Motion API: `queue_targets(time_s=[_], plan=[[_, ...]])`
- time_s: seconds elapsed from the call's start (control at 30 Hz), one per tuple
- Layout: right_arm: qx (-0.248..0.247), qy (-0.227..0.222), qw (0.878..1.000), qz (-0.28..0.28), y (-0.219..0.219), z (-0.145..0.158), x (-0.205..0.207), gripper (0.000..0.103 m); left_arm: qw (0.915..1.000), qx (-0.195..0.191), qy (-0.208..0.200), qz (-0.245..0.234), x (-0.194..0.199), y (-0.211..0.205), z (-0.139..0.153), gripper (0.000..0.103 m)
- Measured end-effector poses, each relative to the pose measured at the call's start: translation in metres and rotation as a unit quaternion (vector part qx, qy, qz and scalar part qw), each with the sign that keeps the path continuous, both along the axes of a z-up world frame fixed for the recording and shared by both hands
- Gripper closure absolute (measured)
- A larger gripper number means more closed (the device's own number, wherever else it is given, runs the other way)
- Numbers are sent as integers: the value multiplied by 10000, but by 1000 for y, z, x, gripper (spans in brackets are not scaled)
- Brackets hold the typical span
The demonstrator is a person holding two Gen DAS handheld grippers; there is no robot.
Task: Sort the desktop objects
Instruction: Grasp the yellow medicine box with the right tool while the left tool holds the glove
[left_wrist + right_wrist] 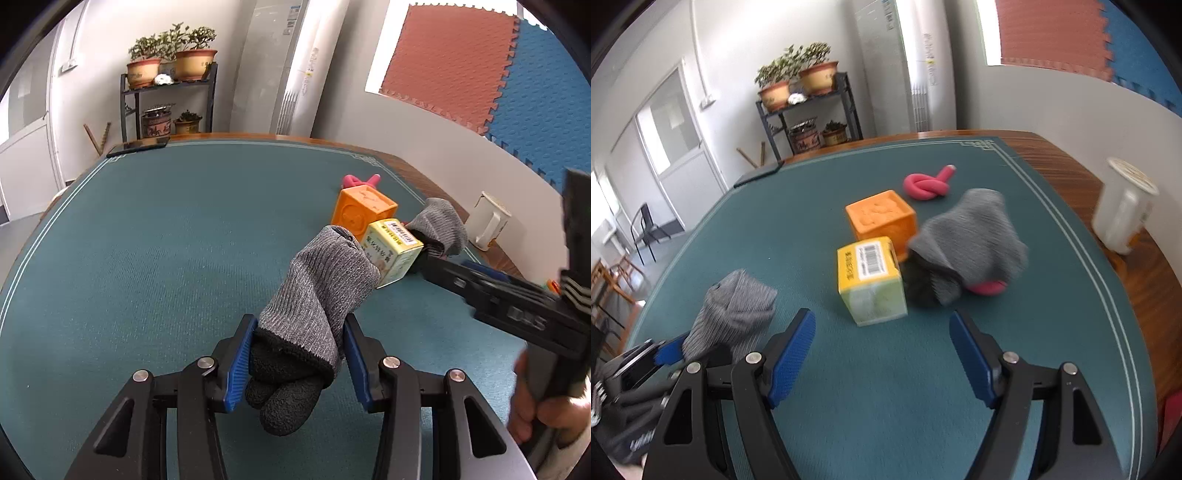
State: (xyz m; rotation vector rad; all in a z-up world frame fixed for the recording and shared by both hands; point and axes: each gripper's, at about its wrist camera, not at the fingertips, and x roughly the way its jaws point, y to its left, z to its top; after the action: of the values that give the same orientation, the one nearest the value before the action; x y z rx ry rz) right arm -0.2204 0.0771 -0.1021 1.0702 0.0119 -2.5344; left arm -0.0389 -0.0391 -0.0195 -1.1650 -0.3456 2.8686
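1. Left wrist view: the left tool (301,363), low centre of frame, clamps a grey glove (314,314).
2. Right wrist view: the right tool (882,354) stands wide, holding nothing, over the green desk (812,206).
3. Mid-frame sit a yellow box (870,277), an orange cube (882,218) and a second grey glove (971,247).

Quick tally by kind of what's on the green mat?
Gloves: 2, one in the left tongs (glove), one on the mat
Boxes: 2, orange, yellow
Pink knotted tube: 1
Phone: 1
Total: 6
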Motion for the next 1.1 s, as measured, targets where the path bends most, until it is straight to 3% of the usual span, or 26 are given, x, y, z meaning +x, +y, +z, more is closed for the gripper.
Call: queue_targets(time_s=[0.2, 0.4, 0.43, 0.47, 0.53, 0.6, 1.1], plan=[[100, -97, 9999, 19, -16, -15, -36, 25, 9999, 28, -98, 69, -4, -6, -7, 55], [104, -54, 9999, 77, -21, -25, -45, 25, 9998, -19, -218, 10, -6, -1, -16, 55], [137, -27, 9999, 79, -21, -25, -46, 28, 9998, -35, -211, 6, -6, 0, -16, 55], [200, 14, 9998, 44, -21, -25, -44, 39, 9998, -30, -209, 4, -5, 0, -17, 55], [318, 24, 9995, -62, -20, -26, -44, 49, 9998, -31, -212, 4, -6, 0, -17, 55], [193, -71, 9998, -78, -17, -26, -45, 52, 9998, -37, -219, 3, -6, -1, -16, 55], [-443, 411, 9963, -618, 37, 21, 17, 53, 9996, -100, -208, -131, -1, 11, -17, 55]])
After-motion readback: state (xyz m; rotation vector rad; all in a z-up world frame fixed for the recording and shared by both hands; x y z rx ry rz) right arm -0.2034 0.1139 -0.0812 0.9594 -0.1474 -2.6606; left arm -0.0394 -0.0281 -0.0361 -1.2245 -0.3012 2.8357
